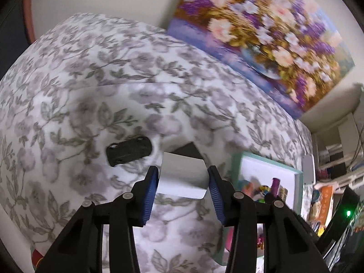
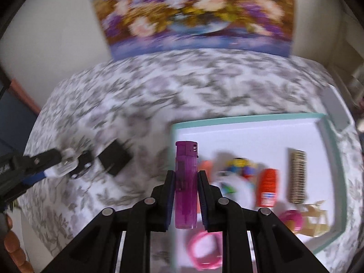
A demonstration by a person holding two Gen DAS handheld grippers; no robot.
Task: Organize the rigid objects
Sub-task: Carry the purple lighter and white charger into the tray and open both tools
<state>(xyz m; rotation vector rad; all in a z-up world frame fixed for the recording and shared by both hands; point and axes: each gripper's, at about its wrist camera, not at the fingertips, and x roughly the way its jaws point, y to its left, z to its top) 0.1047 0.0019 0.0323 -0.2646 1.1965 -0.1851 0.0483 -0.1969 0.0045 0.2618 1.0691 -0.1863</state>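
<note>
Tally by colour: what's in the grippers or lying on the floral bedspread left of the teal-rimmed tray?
Black: 2, small black toy car, black plug adapter
Purple: 1, translucent purple lighter in right gripper
White: 1, white rectangular block in left gripper
Total: 4

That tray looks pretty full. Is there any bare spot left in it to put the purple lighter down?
Yes. The tray is bare across its far half, between the far teal rim and the toys. The near half is crowded: orange bottle, comb, pink ring. The bedspread beyond the tray is also free.
</note>
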